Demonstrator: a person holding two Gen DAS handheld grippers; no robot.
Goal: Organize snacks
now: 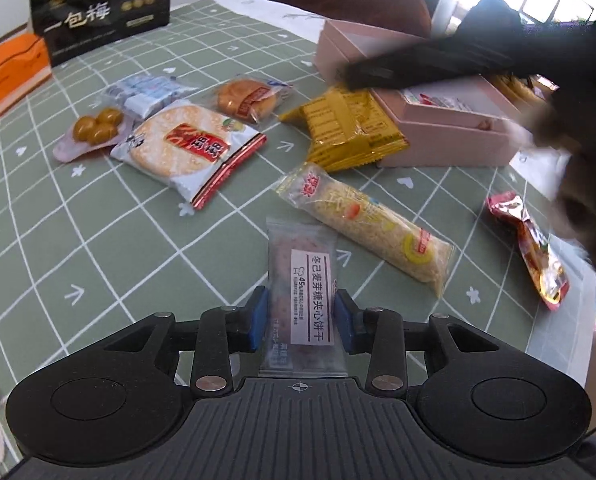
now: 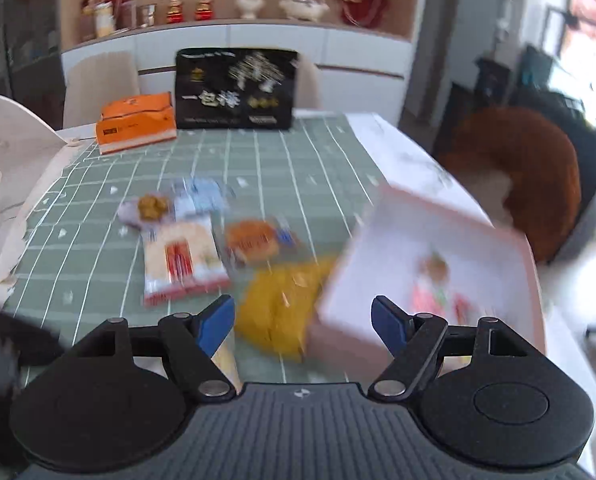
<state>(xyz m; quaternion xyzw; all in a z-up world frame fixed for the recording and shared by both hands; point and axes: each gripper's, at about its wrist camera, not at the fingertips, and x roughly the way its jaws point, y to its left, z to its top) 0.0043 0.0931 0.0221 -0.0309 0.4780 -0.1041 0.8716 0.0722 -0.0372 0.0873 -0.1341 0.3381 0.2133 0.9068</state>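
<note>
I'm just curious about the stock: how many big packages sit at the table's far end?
2: a black bag standing upright, and an orange box beside it, leftward in both views. More could lie outside the view.

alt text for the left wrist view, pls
The left gripper straddles a clear-wrapped biscuit packet on a green grid tablecloth, its blue pads at the packet's edges. Beyond lie more wrapped snacks, including a round rice cracker pack and yellow packets beside a pink box, with the blurred right gripper above it.
</note>
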